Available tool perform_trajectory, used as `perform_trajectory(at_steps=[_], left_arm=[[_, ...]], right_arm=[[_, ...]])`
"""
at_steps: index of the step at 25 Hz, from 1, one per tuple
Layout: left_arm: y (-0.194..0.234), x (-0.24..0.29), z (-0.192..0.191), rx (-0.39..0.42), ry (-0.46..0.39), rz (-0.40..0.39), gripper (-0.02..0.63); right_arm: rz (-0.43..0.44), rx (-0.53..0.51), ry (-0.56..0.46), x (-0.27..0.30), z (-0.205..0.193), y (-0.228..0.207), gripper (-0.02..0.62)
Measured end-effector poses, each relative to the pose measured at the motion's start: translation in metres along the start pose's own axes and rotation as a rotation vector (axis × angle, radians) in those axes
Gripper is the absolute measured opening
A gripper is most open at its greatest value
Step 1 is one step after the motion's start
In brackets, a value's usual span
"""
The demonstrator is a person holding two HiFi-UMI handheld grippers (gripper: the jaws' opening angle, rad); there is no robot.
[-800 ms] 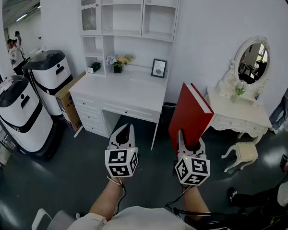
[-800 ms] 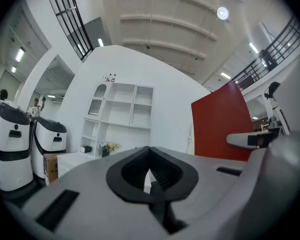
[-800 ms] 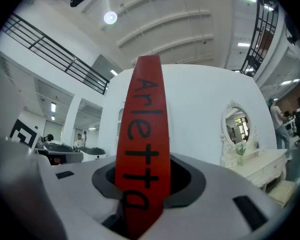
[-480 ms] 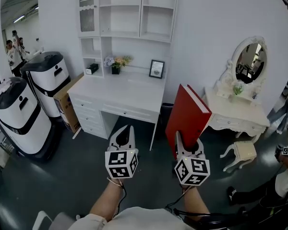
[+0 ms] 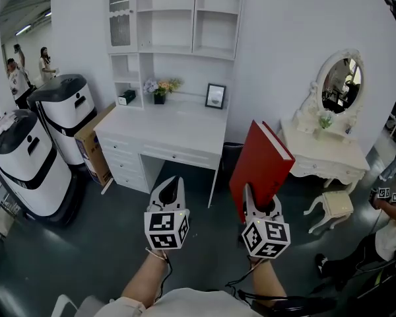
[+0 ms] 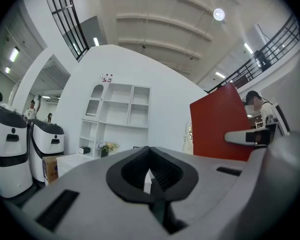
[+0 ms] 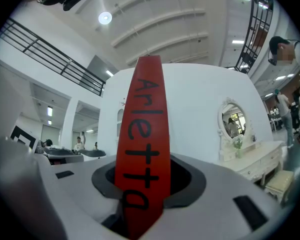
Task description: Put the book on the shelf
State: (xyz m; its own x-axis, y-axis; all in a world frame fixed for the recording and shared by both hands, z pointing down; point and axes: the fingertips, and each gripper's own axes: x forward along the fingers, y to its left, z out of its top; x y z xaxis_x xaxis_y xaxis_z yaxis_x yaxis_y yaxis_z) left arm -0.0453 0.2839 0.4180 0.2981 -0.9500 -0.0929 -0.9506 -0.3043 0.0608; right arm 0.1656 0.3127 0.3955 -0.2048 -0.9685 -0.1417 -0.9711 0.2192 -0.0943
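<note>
A large red book [image 5: 261, 167] stands upright and slightly tilted in my right gripper [image 5: 259, 202], whose jaws are shut on its lower end. Its red spine with black lettering [image 7: 142, 144] fills the middle of the right gripper view. My left gripper [image 5: 169, 189] hangs beside it to the left, shut with nothing in it; its black pads [image 6: 151, 171] meet. The red book [image 6: 220, 124] also shows at the right of the left gripper view. The white shelf unit [image 5: 175, 15] rises over the white desk [image 5: 165, 127] ahead, its upper compartments bare.
On the desk back stand flowers [image 5: 162, 86], a picture frame [image 5: 216, 95] and a small box [image 5: 127, 96]. Two white machines [image 5: 26, 160] and a cardboard box [image 5: 92, 140] sit left. A white dressing table with oval mirror [image 5: 333, 91] and stool [image 5: 333, 207] stand right. A person [image 5: 389, 223] is at the far right.
The view has shifted slightly; the book and both grippers hold nearly the same pose. The person at the right edge has moved.
</note>
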Motion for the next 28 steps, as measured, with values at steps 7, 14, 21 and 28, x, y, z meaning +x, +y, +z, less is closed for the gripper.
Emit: perform_trajectory(at_steps=[7,14,21,28], left_arm=[[0.012,0.004,-0.007,-0.002,0.011,0.000,0.002],[0.024,0.035,-0.013,-0.001,0.011,0.008,0.002],[0.037,0.092,-0.013,0.006,0.002,0.017,0.002],[0.054,0.155,-0.008,0.002,-0.007,0.053,0.002]], right_arm=[[-0.007,0.019,0.020,0.007,-0.011,0.004,0.173],[-0.014,0.023,0.018,0.041,-0.017,-0.006,0.175],[-0.004,0.037,0.018,0.102,-0.023,-0.026,0.175],[0.028,0.029,0.019,0.172,-0.019,-0.045,0.175]])
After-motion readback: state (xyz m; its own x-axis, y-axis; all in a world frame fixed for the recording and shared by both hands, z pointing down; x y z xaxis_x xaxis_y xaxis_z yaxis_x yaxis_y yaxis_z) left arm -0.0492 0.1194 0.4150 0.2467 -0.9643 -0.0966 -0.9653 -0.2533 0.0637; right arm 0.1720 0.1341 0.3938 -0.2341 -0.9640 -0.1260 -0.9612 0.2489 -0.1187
